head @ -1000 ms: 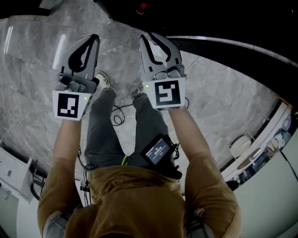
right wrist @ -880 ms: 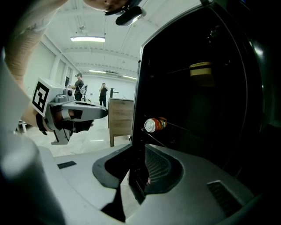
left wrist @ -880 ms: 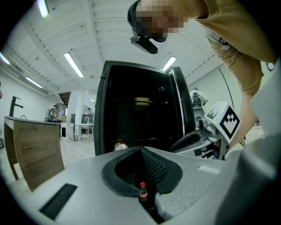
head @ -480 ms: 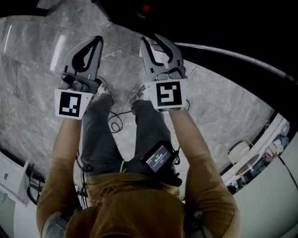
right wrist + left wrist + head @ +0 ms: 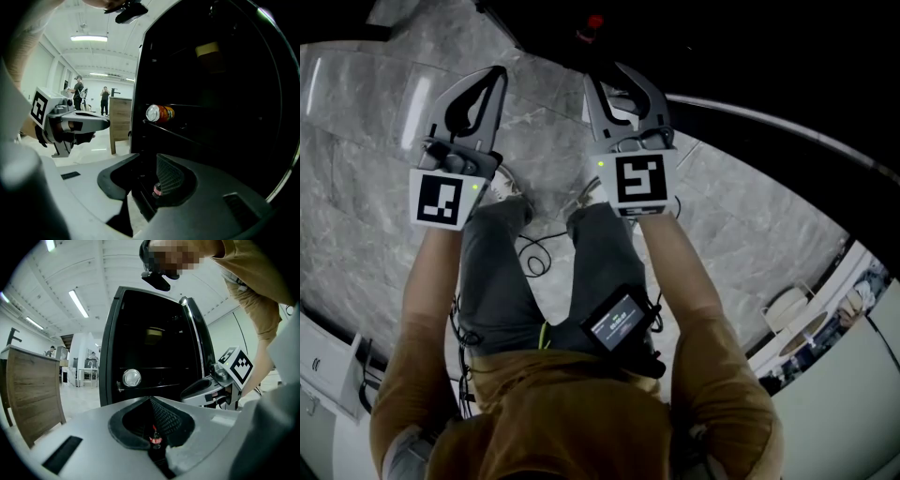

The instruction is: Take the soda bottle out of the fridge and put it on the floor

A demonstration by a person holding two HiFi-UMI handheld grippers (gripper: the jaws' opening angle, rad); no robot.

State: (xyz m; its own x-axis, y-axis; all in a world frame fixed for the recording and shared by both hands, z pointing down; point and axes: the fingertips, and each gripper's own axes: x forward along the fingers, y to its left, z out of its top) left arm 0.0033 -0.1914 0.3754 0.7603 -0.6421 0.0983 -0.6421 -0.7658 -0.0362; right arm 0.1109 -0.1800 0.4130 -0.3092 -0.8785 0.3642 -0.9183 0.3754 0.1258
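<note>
- Soda bottle (image 5: 593, 25): prob. rigid, slick, heavy w/ liquid; best taken mid-body.
- Right gripper (image 5: 606, 73): parted, just been opening, empty.
- Left gripper (image 5: 495, 73): closed, empty.

Grey marble with pale veins for the floor (image 5: 356, 169), glossy black for the fridge (image 5: 150, 333). Red cap on the dark soda bottle (image 5: 594, 21), orange side and silver end on the can (image 5: 160, 113). Mustard-brown top (image 5: 572, 422), grey trousers (image 5: 492, 281).
</note>
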